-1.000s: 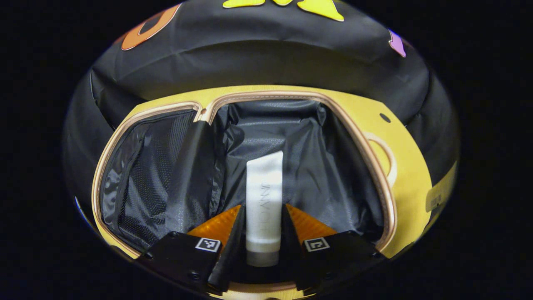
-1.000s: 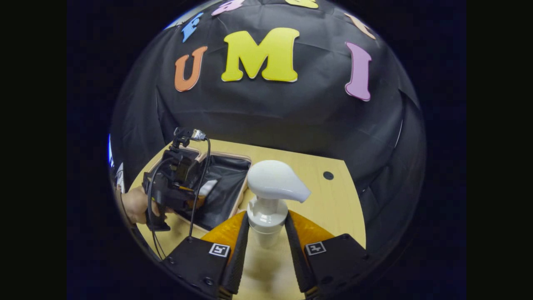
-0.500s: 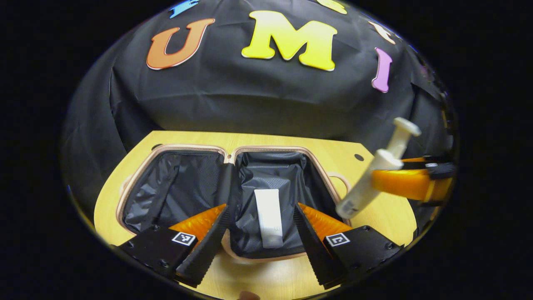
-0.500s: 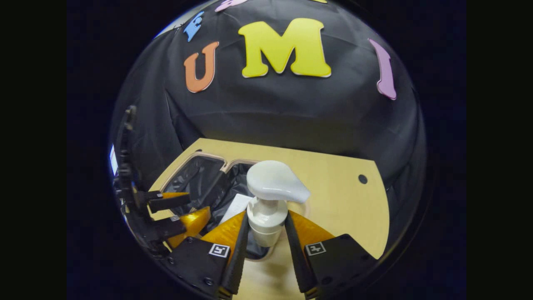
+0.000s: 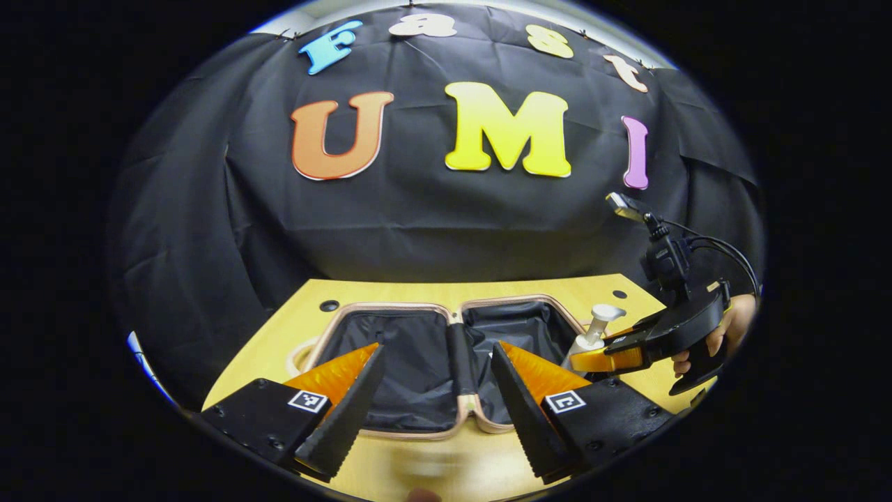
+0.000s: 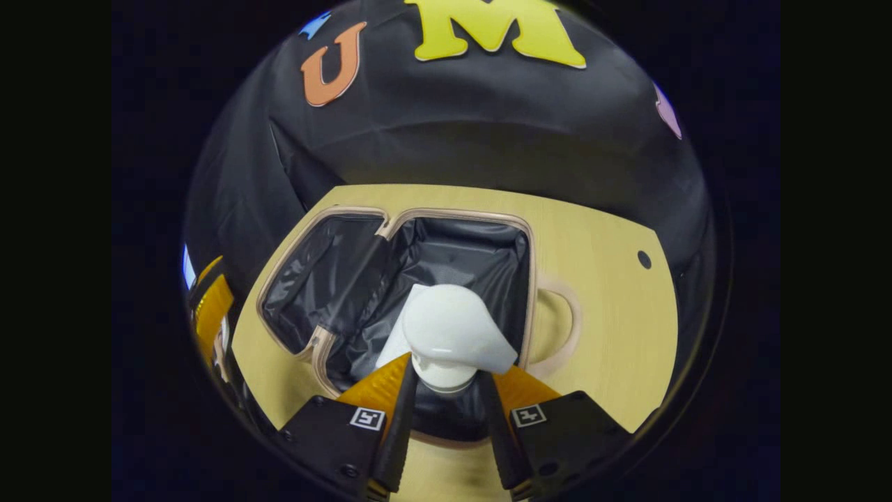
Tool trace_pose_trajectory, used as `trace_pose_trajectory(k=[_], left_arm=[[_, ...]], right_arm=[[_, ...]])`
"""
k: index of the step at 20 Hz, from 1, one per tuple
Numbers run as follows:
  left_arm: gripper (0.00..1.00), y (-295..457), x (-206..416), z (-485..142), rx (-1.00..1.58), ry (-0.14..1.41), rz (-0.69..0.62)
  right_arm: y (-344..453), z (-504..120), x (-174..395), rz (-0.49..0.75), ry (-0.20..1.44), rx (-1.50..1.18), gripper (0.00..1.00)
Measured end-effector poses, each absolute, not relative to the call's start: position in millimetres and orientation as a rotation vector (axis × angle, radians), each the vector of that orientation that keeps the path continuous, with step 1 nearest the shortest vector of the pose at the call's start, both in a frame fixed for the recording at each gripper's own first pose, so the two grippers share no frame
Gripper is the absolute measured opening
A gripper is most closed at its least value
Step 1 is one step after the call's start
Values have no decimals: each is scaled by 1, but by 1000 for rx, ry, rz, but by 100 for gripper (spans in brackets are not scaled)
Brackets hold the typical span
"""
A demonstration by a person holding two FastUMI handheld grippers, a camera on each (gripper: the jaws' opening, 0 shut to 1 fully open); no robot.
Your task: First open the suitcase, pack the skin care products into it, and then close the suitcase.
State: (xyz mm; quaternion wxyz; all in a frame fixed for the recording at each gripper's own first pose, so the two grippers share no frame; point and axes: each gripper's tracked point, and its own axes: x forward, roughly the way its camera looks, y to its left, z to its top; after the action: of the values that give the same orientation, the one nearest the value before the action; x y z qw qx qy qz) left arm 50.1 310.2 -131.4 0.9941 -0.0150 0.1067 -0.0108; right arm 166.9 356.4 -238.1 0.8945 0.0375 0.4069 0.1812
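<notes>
Holding our left gripper (image 5: 435, 401) with jaws spread and empty, we see the open suitcase (image 5: 418, 369) on the surface (image 5: 432, 467). Our right gripper (image 6: 446, 411) jaws pinch the pump bottle (image 6: 449, 335) over its right compartment.

Fingers (image 6: 403, 411) grip pump bottle (image 6: 453, 335), seemingly

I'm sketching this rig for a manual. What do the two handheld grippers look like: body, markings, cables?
The left gripper has a black body with bolted plates, each carrying a small square black-and-white tag. The right gripper has the same plates and tags. Seen from the left gripper view, it carries a black camera mount on top with a black cable looping off, held by a bare hand.
</notes>
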Motion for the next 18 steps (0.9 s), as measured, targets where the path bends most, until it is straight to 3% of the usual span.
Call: trace_pose_trajectory(k=[6,13,18], left_arm=[[97,355,46,-100,-40,107,44],[97,405,45,-78,-38,22,119],[96,439,50,-75,-133,1,149]], right_arm=[[374,-255,211,298,897,149,49],[378,-308,195,216,1039,124,48],[379,-308,197,178,1041,151,50]])
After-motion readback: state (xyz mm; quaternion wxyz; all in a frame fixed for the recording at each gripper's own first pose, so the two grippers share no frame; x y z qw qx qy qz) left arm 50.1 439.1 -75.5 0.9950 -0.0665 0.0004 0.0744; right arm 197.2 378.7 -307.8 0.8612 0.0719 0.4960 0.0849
